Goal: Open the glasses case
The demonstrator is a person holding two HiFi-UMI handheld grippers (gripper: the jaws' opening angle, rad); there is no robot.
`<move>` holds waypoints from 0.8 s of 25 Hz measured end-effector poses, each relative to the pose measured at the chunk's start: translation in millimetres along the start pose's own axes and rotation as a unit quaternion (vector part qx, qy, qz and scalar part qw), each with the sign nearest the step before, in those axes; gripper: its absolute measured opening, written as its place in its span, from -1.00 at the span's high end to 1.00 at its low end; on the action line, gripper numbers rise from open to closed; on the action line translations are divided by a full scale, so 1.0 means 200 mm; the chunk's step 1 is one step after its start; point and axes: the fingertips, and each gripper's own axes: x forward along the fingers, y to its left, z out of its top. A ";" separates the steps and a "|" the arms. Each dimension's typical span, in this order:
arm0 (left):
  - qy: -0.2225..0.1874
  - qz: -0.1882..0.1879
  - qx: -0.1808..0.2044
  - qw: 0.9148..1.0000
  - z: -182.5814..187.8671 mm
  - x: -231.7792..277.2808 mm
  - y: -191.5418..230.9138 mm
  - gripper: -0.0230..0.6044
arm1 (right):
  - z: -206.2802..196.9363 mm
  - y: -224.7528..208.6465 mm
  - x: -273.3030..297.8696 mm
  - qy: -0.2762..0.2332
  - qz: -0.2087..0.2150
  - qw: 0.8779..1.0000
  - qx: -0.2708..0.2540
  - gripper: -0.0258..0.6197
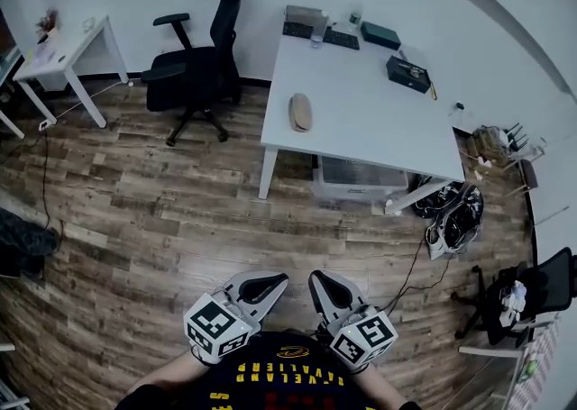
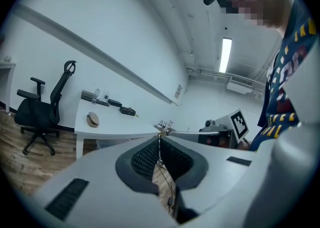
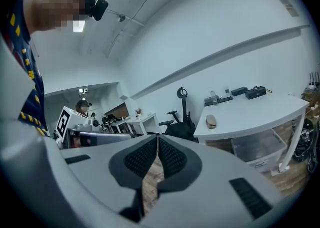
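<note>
Down at the near edge of the head view I have both tools side by side above the wood floor [image 1: 162,219], just ahead of a dark shirt [image 1: 288,372] with yellow print. My left gripper [image 1: 273,283] is fully closed. Its own view shows the ribbed black pads [image 2: 145,159] meeting at the tips with nothing caught between them, only a sliver of floor showing through lower down. My right gripper [image 1: 323,286] is the same, jaws pressed together and empty. The two tips lean toward each other, near but apart. The glasses case [image 1: 300,112], a tan oval that looks closed, lies on the white table [image 1: 361,120] well away on the far side. It sits close to that table's left edge, apart from everything else on it, and neither gripper is anywhere near it. Along the table's far edge I see a dark keyboard [image 1: 343,39], a clear bottle [image 1: 318,30] and a dark green box [image 1: 380,35]. A black case [image 1: 407,74] sits nearer, toward the right. A translucent drawer unit [image 1: 361,178] stands under the table. Left of the table is a black office chair [image 1: 198,70], and farther left a small white side table [image 1: 68,52]. Right of the table, a tangle of cables [image 1: 451,223] lies on the floor.
</note>
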 end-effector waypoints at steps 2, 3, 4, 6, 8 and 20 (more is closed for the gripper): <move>-0.004 -0.002 0.001 1.000 0.03 0.00 0.06 0.88 | 0.02 0.00 0.07 0.002 0.000 1.000 -0.002 0.86; -0.005 -0.003 0.002 1.000 0.05 0.00 0.09 0.88 | 0.03 0.00 0.10 0.001 0.001 1.000 -0.002 0.86; -0.007 -0.003 0.004 1.000 0.06 -0.01 0.12 0.88 | 0.04 0.00 0.13 0.001 0.001 1.000 -0.001 0.86; -0.012 0.000 0.005 1.000 0.09 0.00 0.15 0.88 | 0.07 -0.02 0.16 0.000 0.001 1.000 0.000 0.86; -0.016 0.003 0.006 1.000 0.13 0.02 0.19 0.88 | 0.11 -0.06 0.19 0.000 -0.001 1.000 0.000 0.86; -0.015 0.050 -0.007 0.999 0.21 0.16 0.51 0.88 | 0.17 -0.26 0.56 0.028 0.047 0.998 0.022 0.86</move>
